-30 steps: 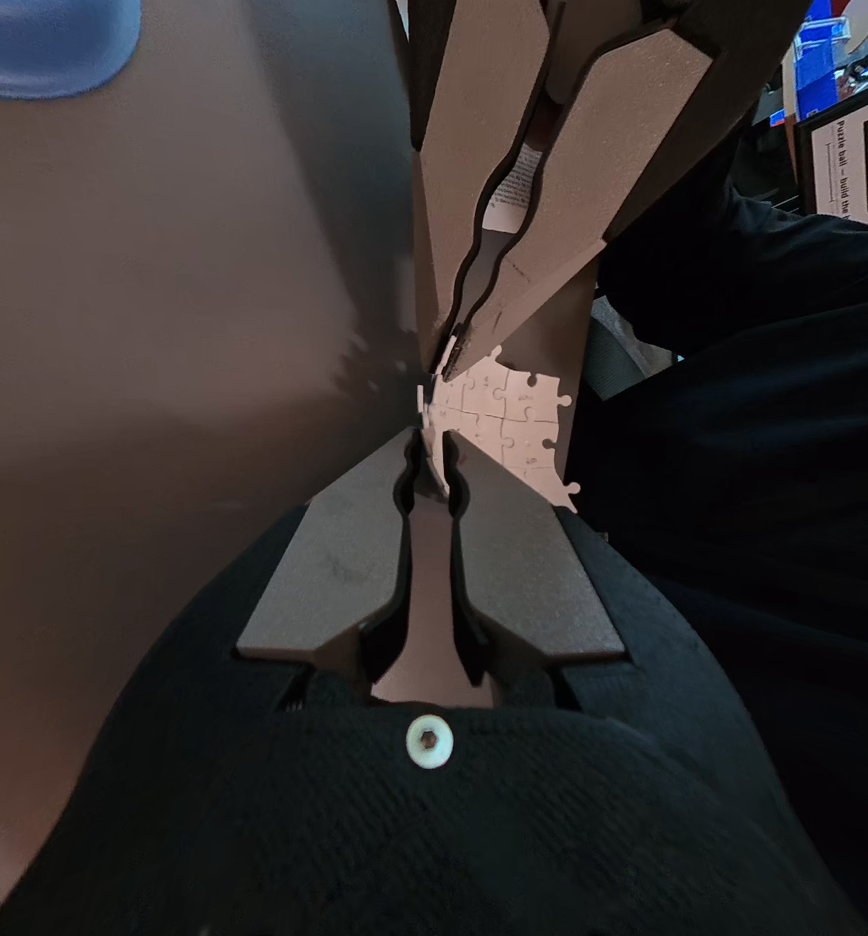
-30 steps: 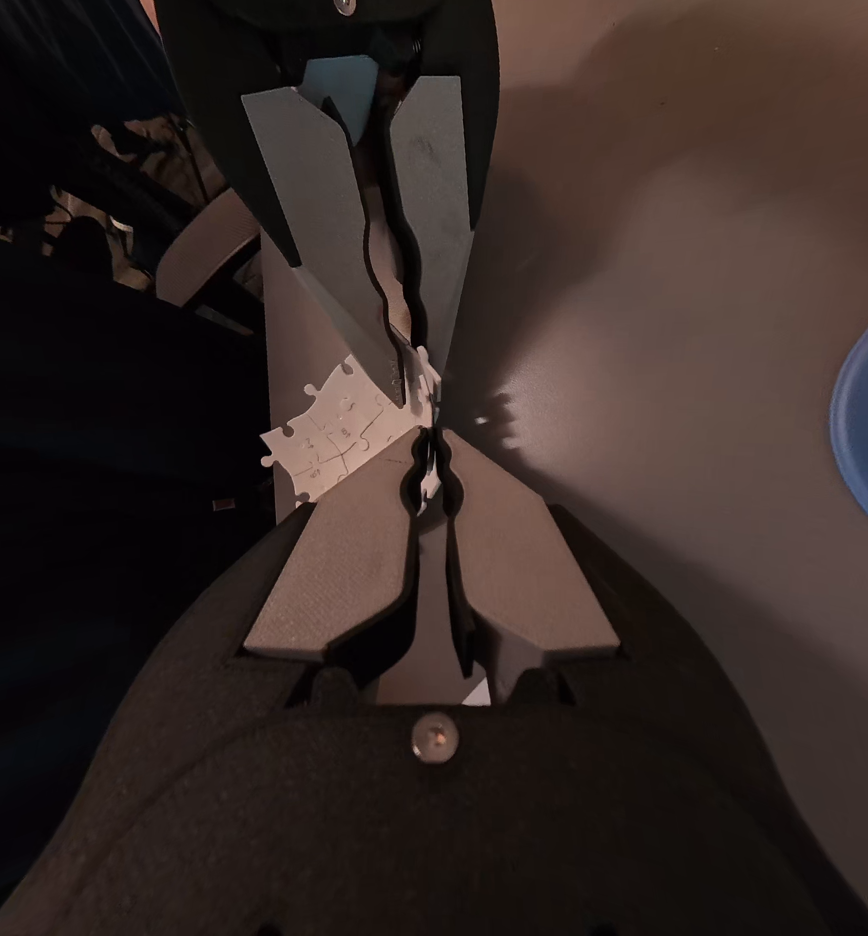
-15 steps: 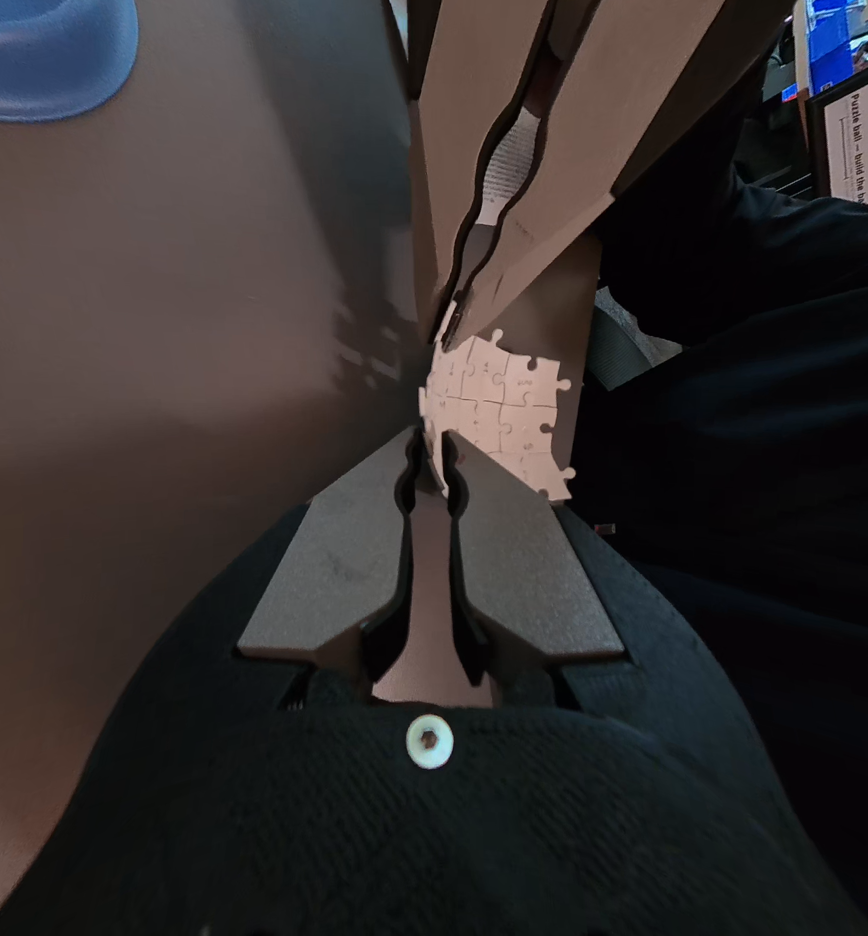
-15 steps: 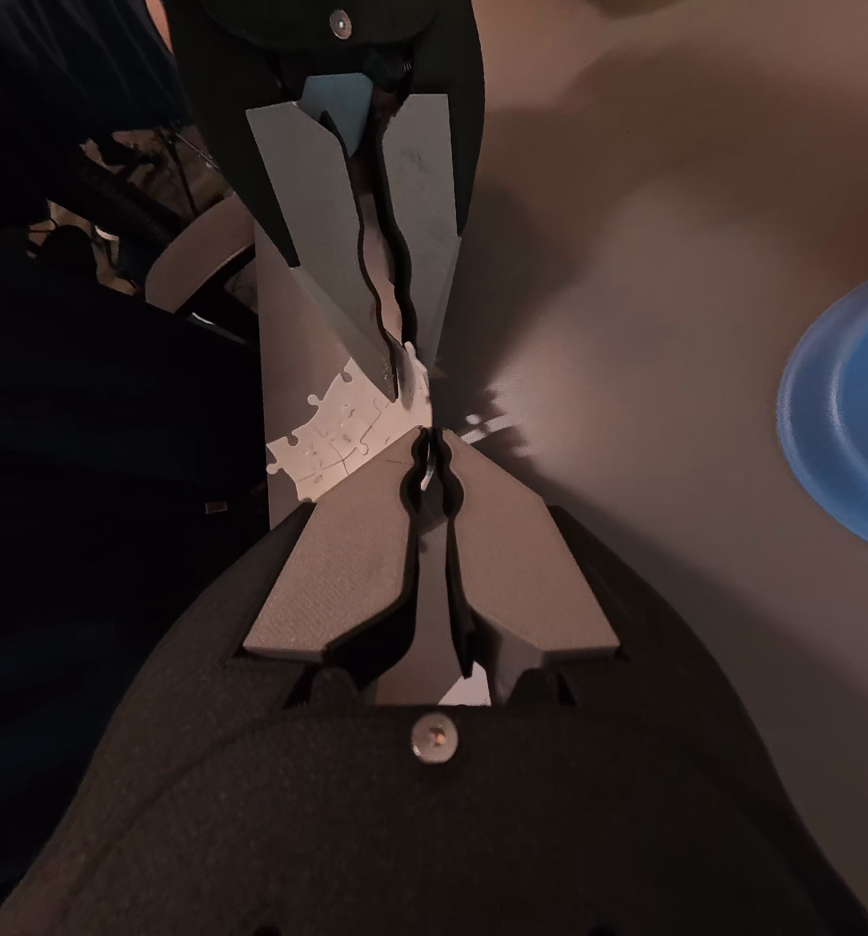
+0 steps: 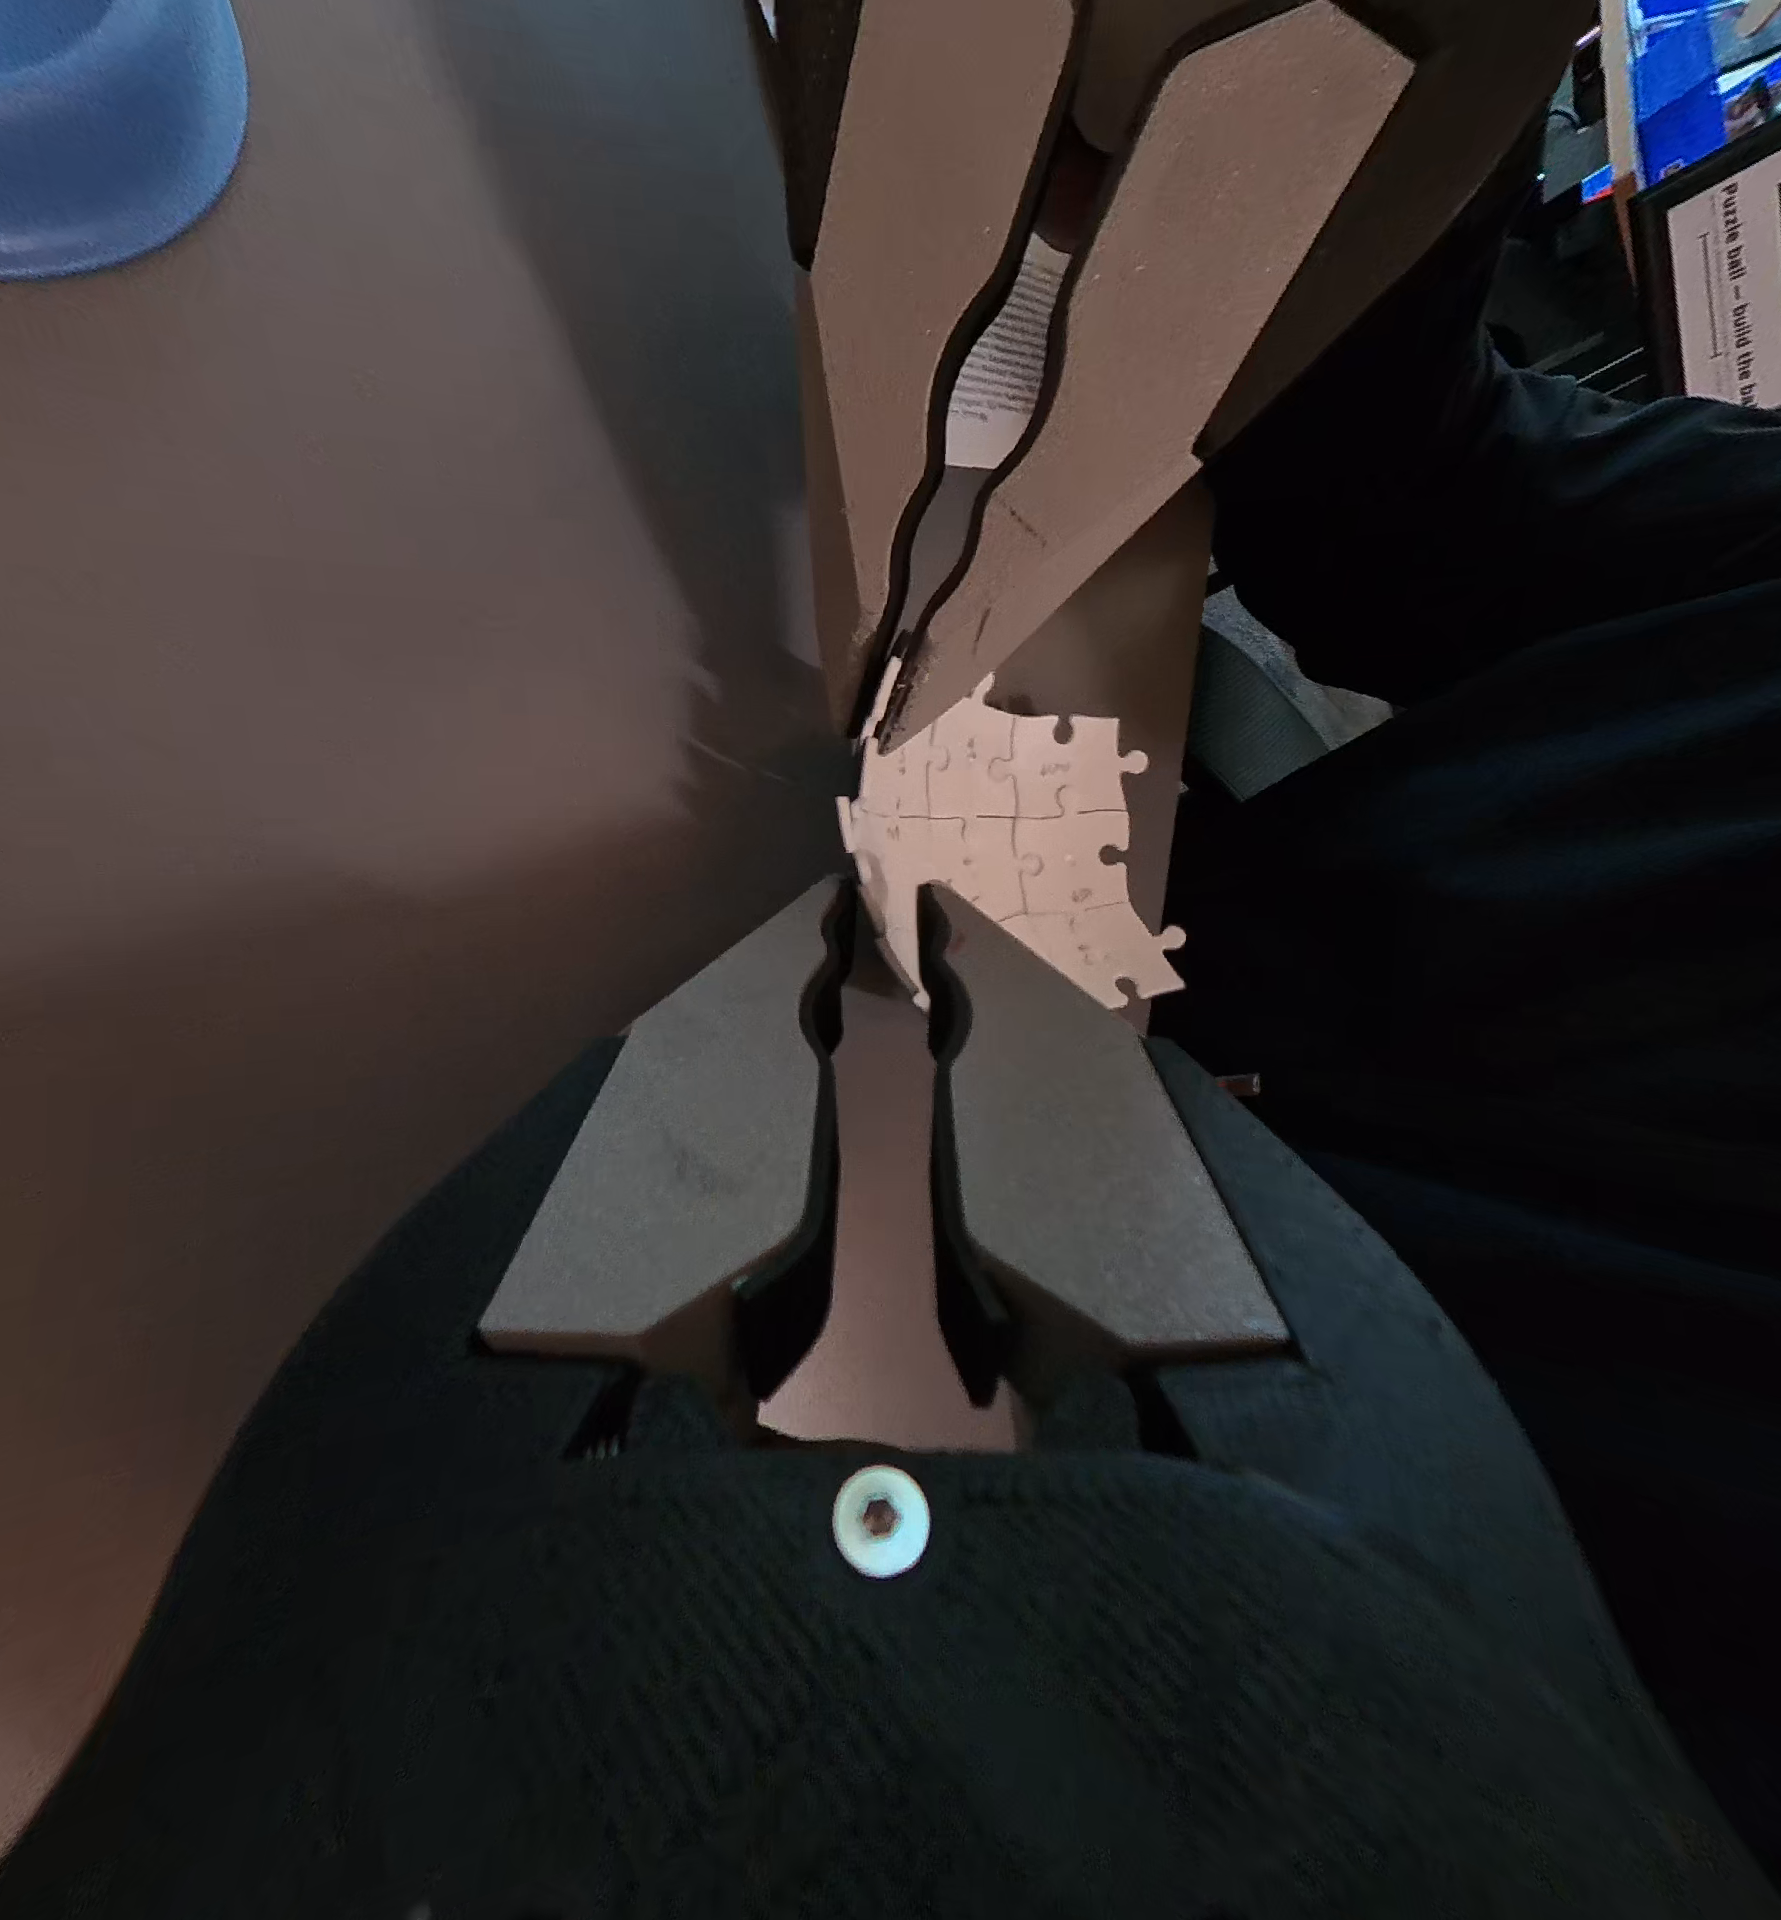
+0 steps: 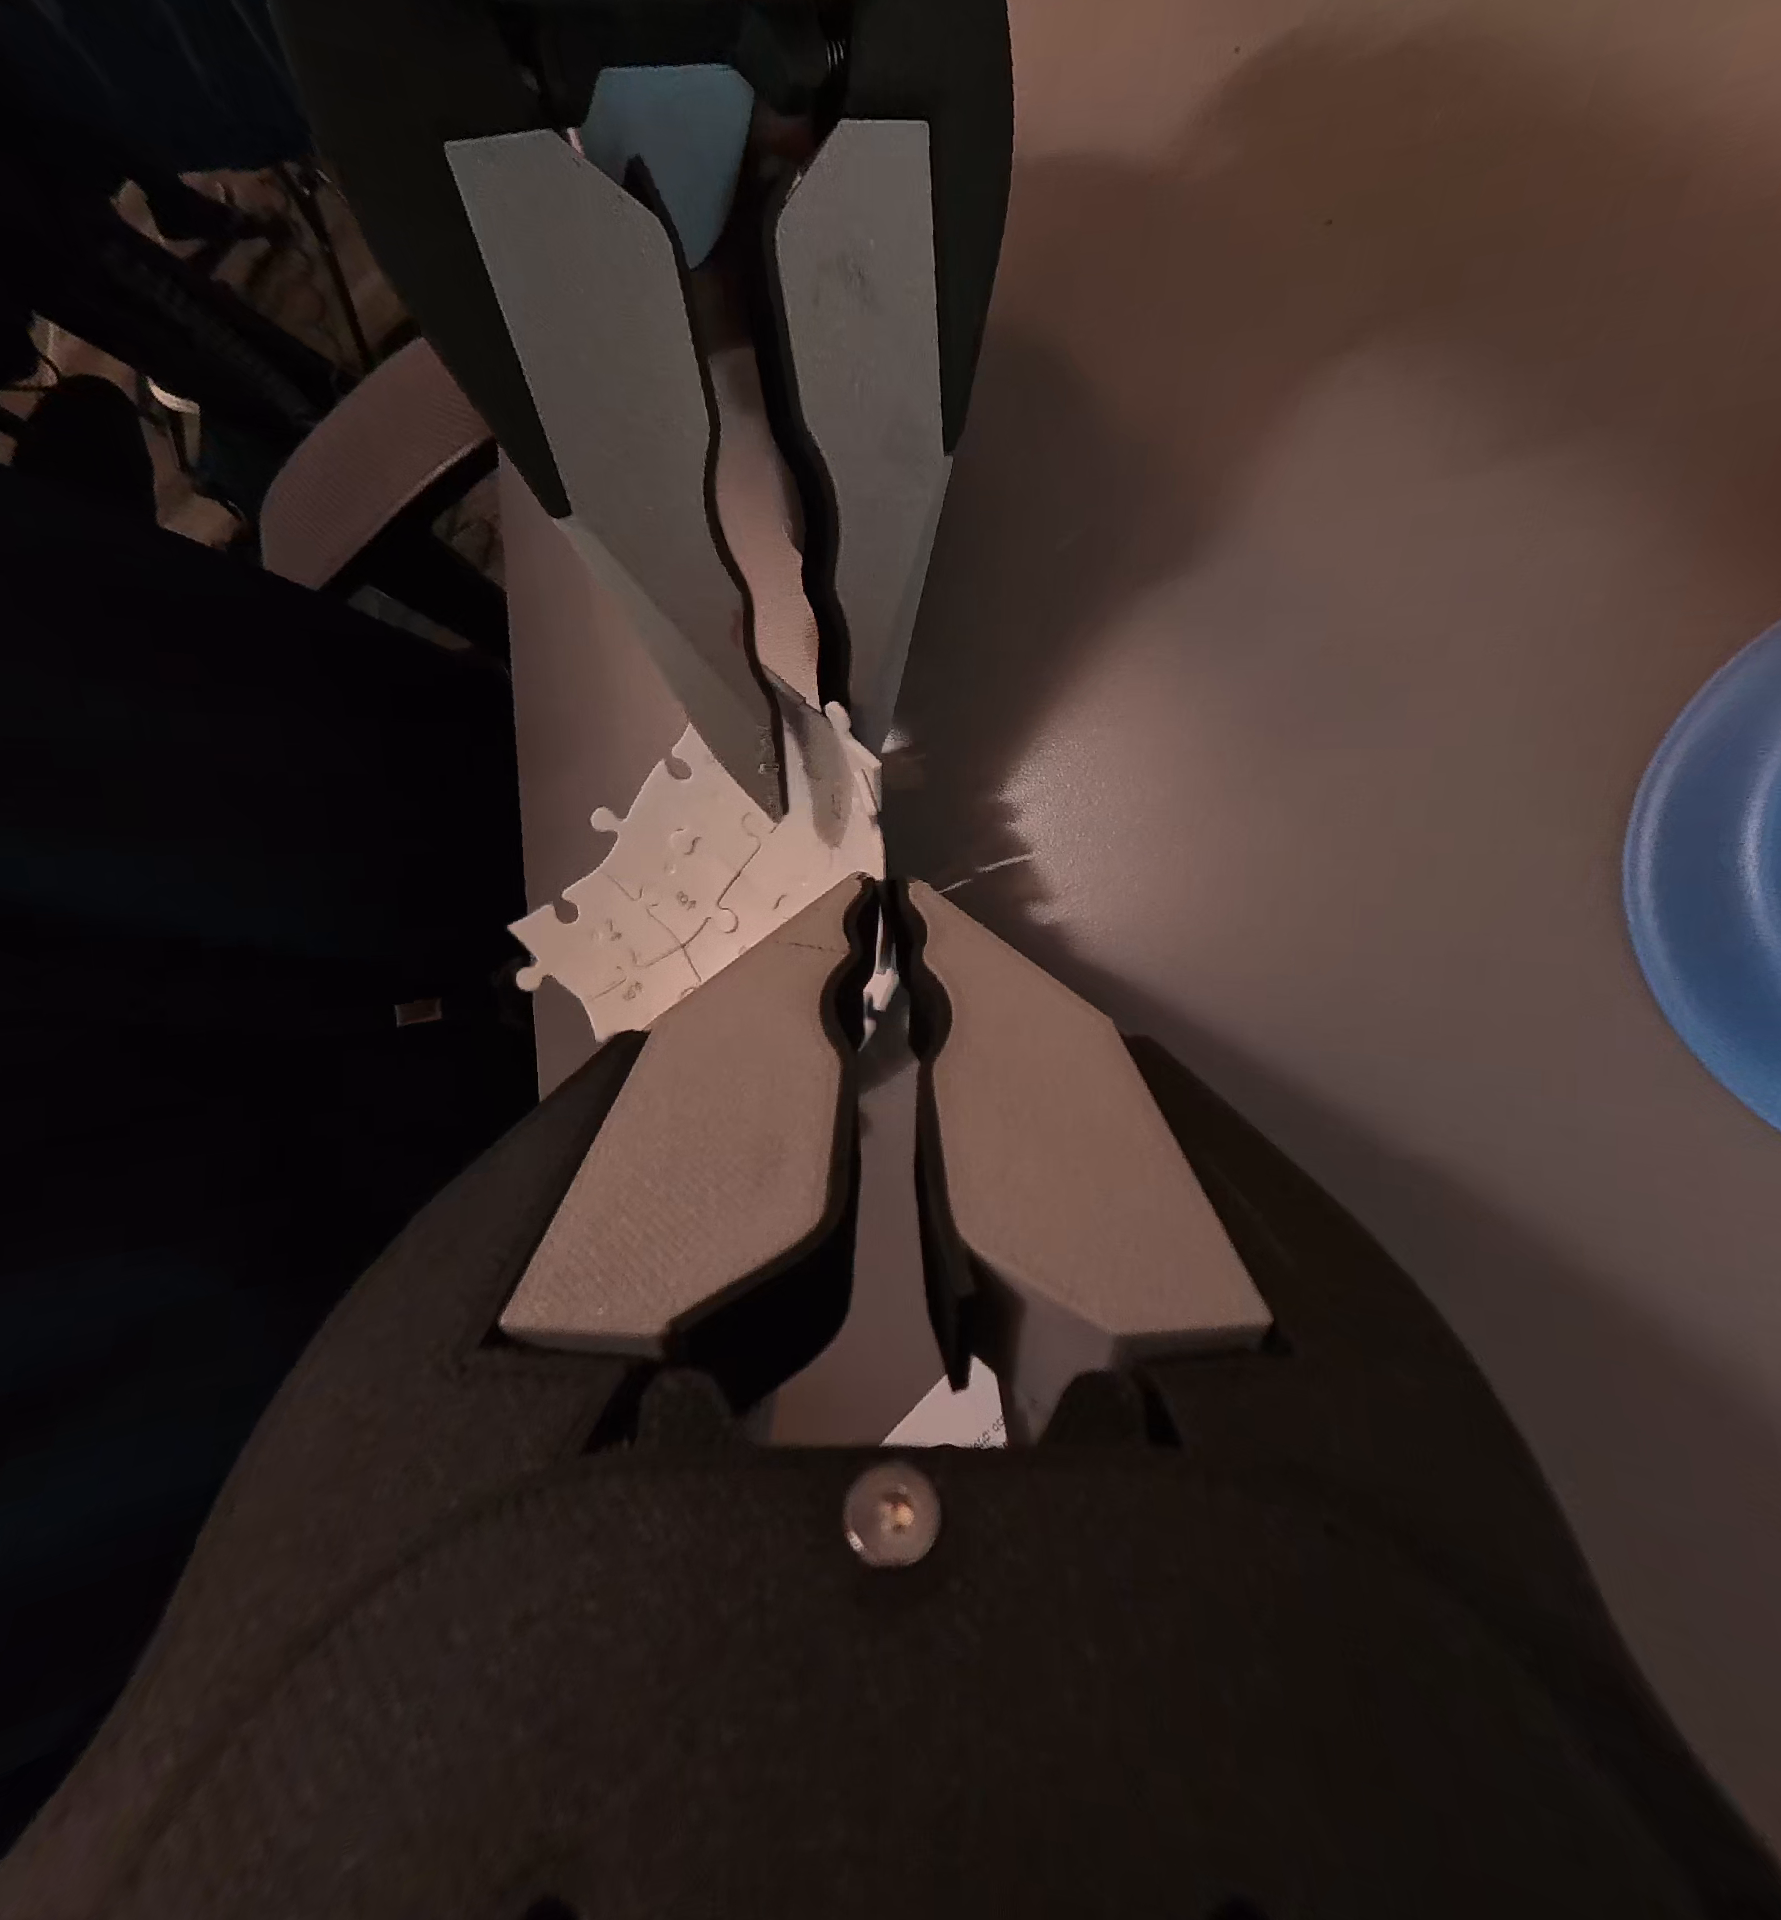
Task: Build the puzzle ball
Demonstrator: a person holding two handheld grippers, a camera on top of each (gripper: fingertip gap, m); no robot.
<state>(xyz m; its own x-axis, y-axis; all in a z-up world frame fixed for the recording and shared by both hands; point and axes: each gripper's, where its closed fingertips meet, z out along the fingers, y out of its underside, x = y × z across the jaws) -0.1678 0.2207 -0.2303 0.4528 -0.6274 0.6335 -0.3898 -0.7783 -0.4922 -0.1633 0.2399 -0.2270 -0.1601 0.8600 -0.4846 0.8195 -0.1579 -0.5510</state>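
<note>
The left gripper (image 5: 881,914) is clamped on the lower edge of the curved white puzzle panel (image 5: 1011,831), held above the table (image 5: 346,623). The right gripper (image 6: 891,899) pinches a small white piece (image 6: 881,971), meeting the panel's edge tip to tip.

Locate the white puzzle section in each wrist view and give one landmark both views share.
Left wrist view: puzzle section sits at centre, just right of the midline, between the left tool below and the right tool above.
Right wrist view: puzzle section sits left of centre, between the right tool below and the left tool above.
Shared landmark: blue dish, top left there, right edge here.
</note>
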